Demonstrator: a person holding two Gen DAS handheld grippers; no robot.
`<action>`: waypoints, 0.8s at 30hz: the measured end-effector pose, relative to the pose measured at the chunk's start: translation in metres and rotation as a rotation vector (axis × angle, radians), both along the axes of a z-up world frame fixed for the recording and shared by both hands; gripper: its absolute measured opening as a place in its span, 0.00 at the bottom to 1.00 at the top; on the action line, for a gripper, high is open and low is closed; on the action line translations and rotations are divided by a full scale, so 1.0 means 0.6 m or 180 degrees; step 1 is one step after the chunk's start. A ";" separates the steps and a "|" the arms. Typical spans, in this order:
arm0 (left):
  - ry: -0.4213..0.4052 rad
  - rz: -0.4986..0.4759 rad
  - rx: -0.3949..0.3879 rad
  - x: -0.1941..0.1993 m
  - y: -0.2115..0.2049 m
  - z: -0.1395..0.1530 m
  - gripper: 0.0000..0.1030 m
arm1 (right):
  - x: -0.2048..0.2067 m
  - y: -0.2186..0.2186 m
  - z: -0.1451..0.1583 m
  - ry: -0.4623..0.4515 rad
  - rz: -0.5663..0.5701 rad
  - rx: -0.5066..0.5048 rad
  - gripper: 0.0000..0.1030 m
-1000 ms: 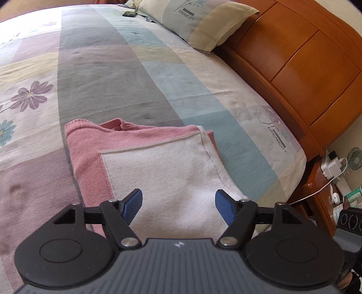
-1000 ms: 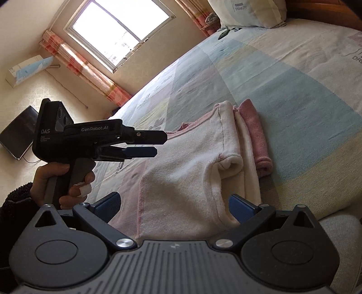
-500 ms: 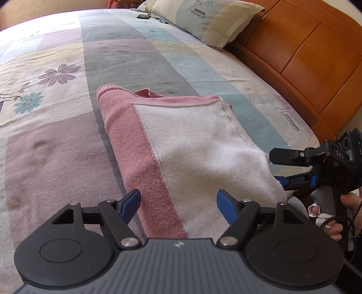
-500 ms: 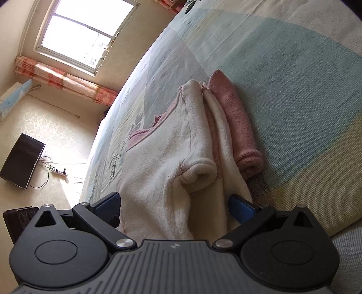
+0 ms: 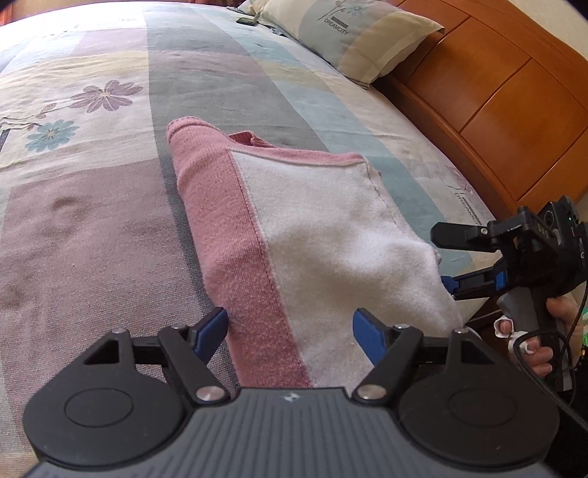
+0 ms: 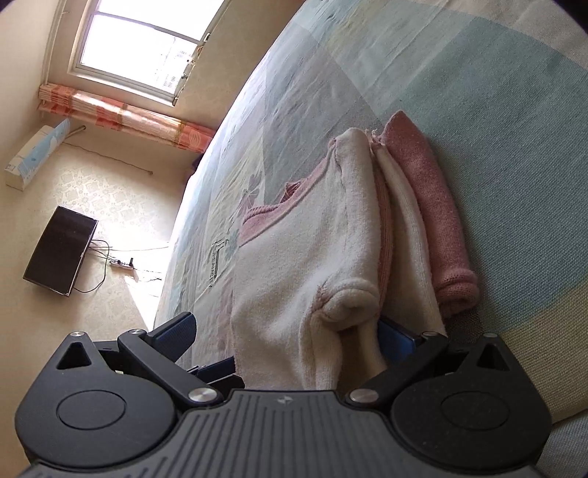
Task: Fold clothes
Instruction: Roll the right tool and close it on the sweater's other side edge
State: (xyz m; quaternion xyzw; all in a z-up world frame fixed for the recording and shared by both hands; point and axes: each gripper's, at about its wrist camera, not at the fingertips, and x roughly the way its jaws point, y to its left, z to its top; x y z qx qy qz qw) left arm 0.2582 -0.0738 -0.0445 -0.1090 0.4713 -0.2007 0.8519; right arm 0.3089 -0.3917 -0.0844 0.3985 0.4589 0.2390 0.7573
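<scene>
A folded pink and white garment lies on the patchwork bedspread. My left gripper is open, and its blue pads straddle the garment's near edge, pink band and white panel between them, without pressing. In the left wrist view my right gripper, held by a hand, stands at the garment's right corner, one finger above and one below. In the right wrist view the garment runs between that gripper's wide-open fingers. A rolled white sleeve fold hides part of the right pad.
A pillow and a wooden headboard bound the bed on the right. A small dark object lies near the pillow. Past the bed's far side are a window and a dark screen with cables.
Both grippers have come lower and closer to the garment's near edge. The right gripper has entered the left wrist view. The right wrist view has rolled, and its fingers now flank the garment.
</scene>
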 end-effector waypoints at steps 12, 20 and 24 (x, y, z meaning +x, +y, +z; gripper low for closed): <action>0.0018 0.0053 -0.0072 -0.004 0.011 -0.001 0.73 | 0.055 -0.006 -0.027 -0.0057 0.0065 0.0146 1.00; 0.0071 0.0099 -0.0125 -0.001 0.017 -0.009 0.75 | 0.098 -0.017 -0.054 -0.0027 0.0075 0.0396 1.00; 0.0084 0.0086 -0.0139 -0.005 0.016 -0.013 0.75 | 0.109 -0.040 -0.076 0.0005 0.0009 0.0621 0.96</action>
